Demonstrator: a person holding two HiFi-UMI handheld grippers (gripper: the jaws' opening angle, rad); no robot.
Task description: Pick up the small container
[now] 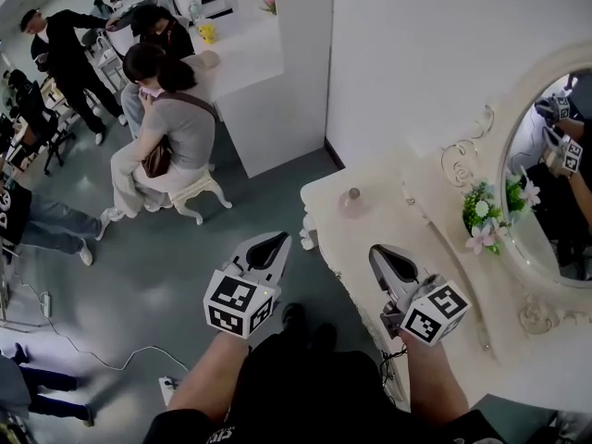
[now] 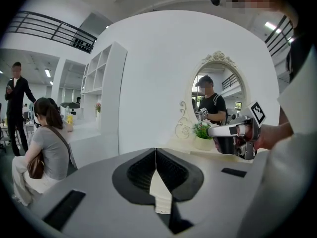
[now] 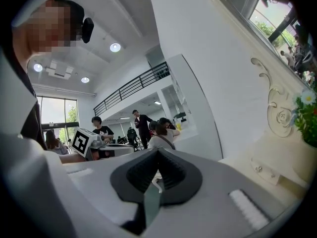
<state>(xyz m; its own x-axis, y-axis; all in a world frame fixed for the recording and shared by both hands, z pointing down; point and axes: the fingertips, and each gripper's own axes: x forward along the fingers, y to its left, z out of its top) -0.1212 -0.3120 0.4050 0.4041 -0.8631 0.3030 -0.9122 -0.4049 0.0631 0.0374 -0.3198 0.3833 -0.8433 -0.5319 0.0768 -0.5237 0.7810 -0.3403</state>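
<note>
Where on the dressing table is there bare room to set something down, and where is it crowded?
Bare: the tabletop between the small container and the flower pot, and the near stretch from the container toward the right gripper. Crowded: the back edge, where the flower pot stands against the mirror frame.

I hold my left gripper (image 1: pixel 275 241) and right gripper (image 1: pixel 380 253) out side by side, jaws together, both empty.
</note>
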